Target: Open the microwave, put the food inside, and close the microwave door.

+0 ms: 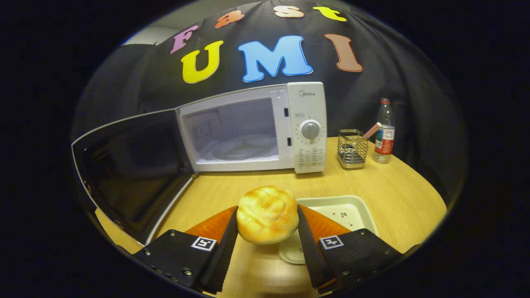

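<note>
The gripper [267,217] is pinching a round golden bun [267,214] between its two fingers, one pressing in on each flank, so the bun is riding clear of the wooden table [397,194] rather than resting on it. Just behind and beside the bun, a pale tray [352,207] with a few dark crumbs is lying on the table, probably where the food was sitting. Taking the microwave [252,128] as the landmark: the bun is hanging in front of it, well apart from its mouth and roughly in line with the control panel's edge. The microwave door [128,169] is standing swung wide to the side of the cavity, leaving the glass turntable [242,151] exposed and ready to receive the food. Beside the microwave's dial side, a wire holder [352,149] and a plastic bottle [384,130] are standing out of the way.
</note>
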Available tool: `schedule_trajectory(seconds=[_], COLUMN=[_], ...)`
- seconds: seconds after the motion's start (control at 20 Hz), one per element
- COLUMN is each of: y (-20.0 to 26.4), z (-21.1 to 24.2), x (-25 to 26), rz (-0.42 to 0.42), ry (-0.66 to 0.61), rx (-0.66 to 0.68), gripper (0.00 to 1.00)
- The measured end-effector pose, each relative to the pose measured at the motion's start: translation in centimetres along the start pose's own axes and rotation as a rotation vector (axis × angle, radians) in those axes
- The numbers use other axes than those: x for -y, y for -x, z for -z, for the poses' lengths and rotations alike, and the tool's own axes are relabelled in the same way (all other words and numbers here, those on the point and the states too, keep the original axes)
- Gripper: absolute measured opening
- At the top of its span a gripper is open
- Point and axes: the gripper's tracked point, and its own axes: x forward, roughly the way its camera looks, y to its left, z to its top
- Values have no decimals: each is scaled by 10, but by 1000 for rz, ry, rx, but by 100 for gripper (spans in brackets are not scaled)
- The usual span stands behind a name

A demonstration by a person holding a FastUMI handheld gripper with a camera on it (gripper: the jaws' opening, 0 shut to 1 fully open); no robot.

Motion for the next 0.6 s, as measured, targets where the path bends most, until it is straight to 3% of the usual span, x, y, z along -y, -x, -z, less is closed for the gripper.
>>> schedule_trajectory(seconds=[0.6], y=[-90], z=[-49], x=[-98], rz=[-126], ry=[-85], rx=[46], gripper=[76])
